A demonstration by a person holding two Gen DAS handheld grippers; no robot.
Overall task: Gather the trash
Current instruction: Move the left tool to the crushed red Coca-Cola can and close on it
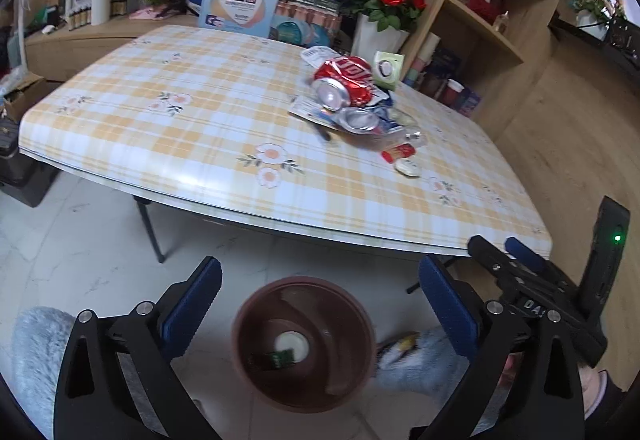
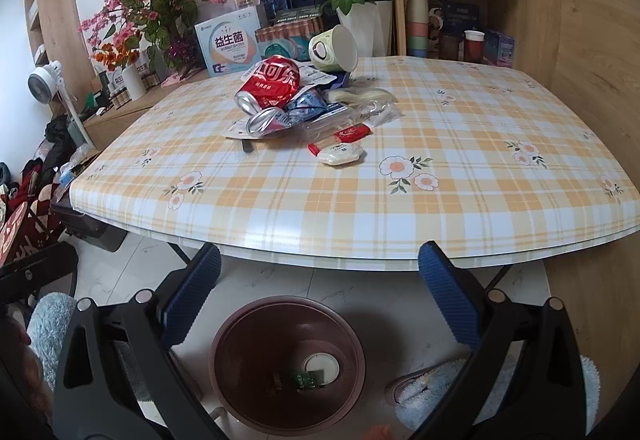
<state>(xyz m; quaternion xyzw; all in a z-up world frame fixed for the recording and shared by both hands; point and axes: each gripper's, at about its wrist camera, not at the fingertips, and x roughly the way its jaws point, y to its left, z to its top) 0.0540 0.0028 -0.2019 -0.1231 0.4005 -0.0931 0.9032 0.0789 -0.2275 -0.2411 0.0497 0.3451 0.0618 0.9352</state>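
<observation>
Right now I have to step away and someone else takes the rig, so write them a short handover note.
Left gripper: open, holding nothing. Right gripper: open, holding nothing. Both hang over the brown bin on the floor in front of the table.
Done: a green scrap and a white round piece lie in the bin.
Left: the pile on the table, with the red can, silver can, wrappers, white pouch and tipped paper cup.

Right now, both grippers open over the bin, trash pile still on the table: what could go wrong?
1. The crushed red can lies on top of loose wrappers and a second can; grabbing it may scatter the pile.
2. The tipped green cup could roll if nudged.
3. The bin sits on the floor below the table edge; drops could miss.
</observation>
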